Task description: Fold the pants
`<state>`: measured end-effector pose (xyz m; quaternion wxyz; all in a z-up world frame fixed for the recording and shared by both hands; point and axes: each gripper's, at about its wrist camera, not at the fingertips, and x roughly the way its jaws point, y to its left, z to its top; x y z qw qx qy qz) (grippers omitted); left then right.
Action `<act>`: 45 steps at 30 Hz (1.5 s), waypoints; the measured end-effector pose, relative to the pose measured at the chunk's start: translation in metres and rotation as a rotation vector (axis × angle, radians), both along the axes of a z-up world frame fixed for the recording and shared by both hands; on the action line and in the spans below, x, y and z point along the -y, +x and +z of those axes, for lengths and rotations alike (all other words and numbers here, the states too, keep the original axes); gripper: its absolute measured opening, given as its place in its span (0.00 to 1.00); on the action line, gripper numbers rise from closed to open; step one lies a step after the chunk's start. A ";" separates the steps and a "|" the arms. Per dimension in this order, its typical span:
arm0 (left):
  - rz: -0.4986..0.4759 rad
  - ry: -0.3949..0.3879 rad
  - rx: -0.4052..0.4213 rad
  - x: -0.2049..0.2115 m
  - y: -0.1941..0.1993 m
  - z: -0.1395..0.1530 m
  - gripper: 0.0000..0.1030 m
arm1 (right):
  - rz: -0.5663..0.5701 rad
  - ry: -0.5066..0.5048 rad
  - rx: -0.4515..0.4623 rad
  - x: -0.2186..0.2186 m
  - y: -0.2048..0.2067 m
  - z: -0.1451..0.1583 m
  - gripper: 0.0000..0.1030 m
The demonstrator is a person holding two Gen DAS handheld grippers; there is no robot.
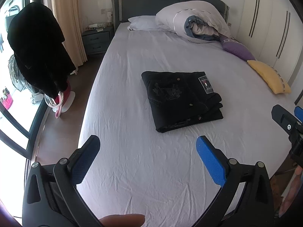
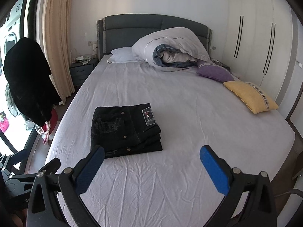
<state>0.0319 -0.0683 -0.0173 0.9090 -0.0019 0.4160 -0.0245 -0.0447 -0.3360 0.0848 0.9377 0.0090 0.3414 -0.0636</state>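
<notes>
Pants (image 1: 181, 99), black, lie folded in a neat stack.

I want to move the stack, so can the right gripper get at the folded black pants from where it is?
Probably yes. The right gripper is open and empty, and only bare bedsheet lies between it and the folded black pants, slightly to its left.

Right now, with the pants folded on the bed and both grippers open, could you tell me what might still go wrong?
1. The pants lie as a stack of loose layers whose edges do not line up; any nudge might slide them apart.
2. The left gripper and right gripper hang open near the stack; a fingertip could snag it.
3. The sheet is wrinkled, so dragging the stack could undo the fold.
</notes>
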 end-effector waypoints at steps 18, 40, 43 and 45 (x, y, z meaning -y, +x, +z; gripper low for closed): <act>0.003 -0.001 -0.007 -0.003 0.002 -0.004 1.00 | 0.026 -0.004 -0.038 -0.011 0.003 -0.008 1.00; 0.008 -0.002 -0.010 -0.002 0.001 -0.009 1.00 | 0.029 -0.004 -0.047 -0.016 0.003 -0.011 1.00; 0.008 -0.002 -0.010 -0.002 0.001 -0.009 1.00 | 0.029 -0.005 -0.047 -0.015 0.003 -0.011 1.00; 0.009 -0.001 -0.010 -0.002 0.001 -0.009 1.00 | 0.030 -0.004 -0.048 -0.016 0.002 -0.011 1.00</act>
